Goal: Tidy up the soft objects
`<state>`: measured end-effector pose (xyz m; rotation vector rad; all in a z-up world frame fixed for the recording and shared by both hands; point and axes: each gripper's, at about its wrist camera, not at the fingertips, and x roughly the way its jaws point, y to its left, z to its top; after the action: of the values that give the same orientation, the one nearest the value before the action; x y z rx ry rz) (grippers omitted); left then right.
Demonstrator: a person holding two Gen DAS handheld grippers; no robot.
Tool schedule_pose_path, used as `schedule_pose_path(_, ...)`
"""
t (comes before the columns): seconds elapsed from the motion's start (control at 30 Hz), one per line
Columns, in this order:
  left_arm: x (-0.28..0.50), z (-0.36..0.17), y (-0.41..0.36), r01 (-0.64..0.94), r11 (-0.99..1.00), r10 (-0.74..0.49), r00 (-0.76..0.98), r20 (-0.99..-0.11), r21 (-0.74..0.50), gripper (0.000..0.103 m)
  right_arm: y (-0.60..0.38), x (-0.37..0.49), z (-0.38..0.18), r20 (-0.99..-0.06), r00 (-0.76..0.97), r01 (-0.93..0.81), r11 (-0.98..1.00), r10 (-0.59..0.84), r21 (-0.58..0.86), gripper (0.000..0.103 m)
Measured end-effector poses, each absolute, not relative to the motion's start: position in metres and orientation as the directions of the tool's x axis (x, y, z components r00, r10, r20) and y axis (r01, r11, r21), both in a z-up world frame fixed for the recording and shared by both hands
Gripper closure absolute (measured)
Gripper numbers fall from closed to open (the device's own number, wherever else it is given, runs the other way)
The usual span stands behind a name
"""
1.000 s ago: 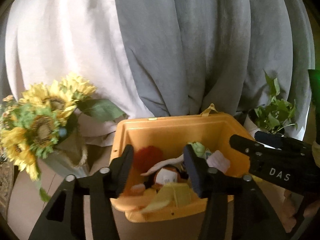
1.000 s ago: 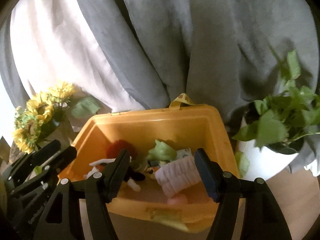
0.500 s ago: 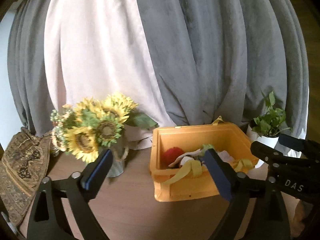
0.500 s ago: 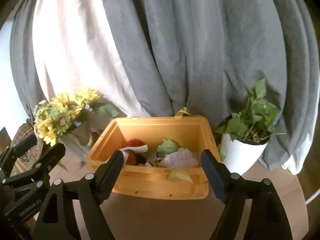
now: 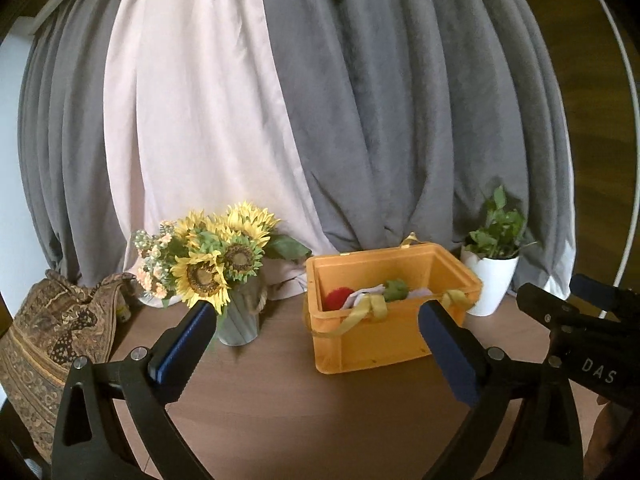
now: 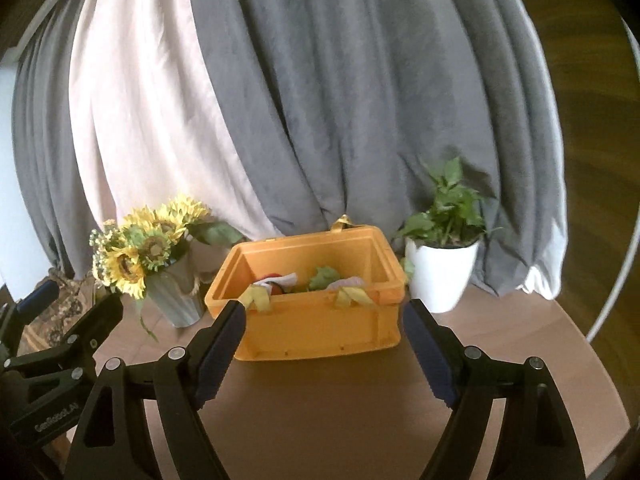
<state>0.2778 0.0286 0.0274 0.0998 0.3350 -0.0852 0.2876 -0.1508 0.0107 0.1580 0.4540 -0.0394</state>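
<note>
An orange plastic bin [image 5: 372, 340] stands on the round wooden table; it also shows in the right wrist view [image 6: 320, 328]. Soft objects lie in it: a red plush [image 5: 336, 298], a green plush [image 5: 396, 289] [image 6: 326, 278], white and pinkish cloth [image 6: 350, 282], and yellow fabric strips [image 5: 370, 306] [image 6: 256, 298] draped over its front rim. My left gripper [image 5: 316, 340] is open and empty, well back from the bin. My right gripper [image 6: 324, 340] is open and empty, also back from the bin.
A vase of sunflowers [image 5: 224, 264] [image 6: 148, 252] stands left of the bin. A white potted plant [image 5: 494, 272] [image 6: 442, 264] stands to its right. A patterned cloth bag [image 5: 52, 328] lies at the far left. Grey and pale curtains hang behind.
Both grippers have pulled back and up from just over the bin to well in front of it. The left jaws opened wider. The soft objects stay in the bin.
</note>
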Motion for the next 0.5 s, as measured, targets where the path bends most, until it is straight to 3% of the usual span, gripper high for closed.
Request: schedule_pose_path(0.5,0.178,0.037,0.02,0.094,0.992,-0.065,0.951,-0.301,0.084,0.0,-0.154,0.19,0.03,-0.383,0.924,0.071,0.988,-0.014,0.135,0.021)
